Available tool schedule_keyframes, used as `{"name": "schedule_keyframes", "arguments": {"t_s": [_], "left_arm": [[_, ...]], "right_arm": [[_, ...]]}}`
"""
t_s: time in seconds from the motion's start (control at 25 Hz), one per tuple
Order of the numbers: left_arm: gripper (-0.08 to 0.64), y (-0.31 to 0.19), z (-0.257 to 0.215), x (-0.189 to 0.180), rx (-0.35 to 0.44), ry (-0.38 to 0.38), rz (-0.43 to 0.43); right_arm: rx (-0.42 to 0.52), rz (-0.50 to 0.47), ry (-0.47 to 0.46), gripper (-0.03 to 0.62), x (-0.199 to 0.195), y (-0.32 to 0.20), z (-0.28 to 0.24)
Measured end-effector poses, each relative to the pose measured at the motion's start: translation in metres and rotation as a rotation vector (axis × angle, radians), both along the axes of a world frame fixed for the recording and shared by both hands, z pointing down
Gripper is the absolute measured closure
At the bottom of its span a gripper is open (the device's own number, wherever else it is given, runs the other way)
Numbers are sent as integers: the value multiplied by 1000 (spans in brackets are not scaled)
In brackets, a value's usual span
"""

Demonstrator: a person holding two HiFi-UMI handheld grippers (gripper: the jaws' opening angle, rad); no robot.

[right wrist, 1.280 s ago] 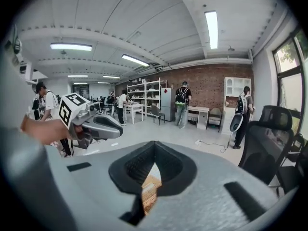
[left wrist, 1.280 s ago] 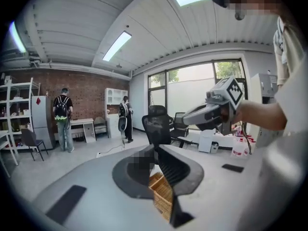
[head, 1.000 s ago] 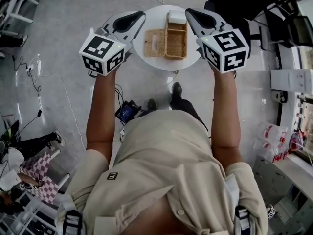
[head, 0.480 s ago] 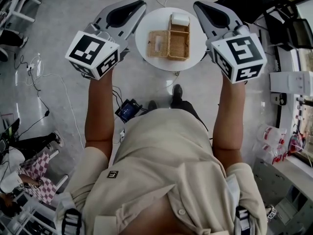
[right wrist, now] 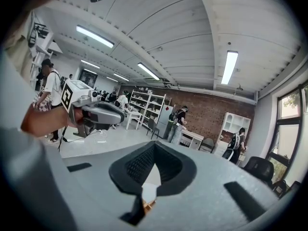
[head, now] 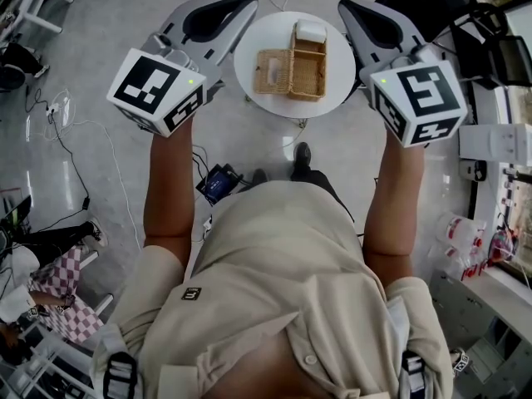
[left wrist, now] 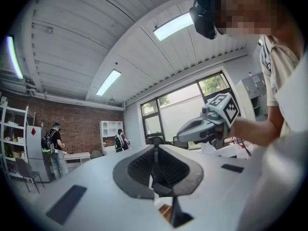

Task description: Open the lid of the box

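Cables (head: 62, 127) are strewn over the floor at far left, and next the left gripper (head: 241, 5) is held off the rim of the round white table (head: 258, 36), its jaws pressed together on nothing. On that table the wicker box (head: 306, 71) is seen with its lid (head: 268, 71) laid flat to its left and a white item (head: 309, 30) at its far end. At the table's right edge the right gripper (head: 347, 8) is likewise held closed and empty, apart from the box.
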State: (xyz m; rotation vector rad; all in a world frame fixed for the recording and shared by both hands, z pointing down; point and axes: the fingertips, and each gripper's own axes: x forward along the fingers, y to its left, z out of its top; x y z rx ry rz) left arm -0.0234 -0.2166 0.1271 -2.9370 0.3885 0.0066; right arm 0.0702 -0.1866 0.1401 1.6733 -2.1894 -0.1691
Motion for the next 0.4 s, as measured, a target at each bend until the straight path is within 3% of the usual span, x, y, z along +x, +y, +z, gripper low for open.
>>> {"name": "schedule_keyframes", "arguments": {"t_s": [0.4], "left_arm": [[535,8,1,-4,-10,-15,-5]], "right_arm": [[-8,7,9,603,-4,9,-1]]}}
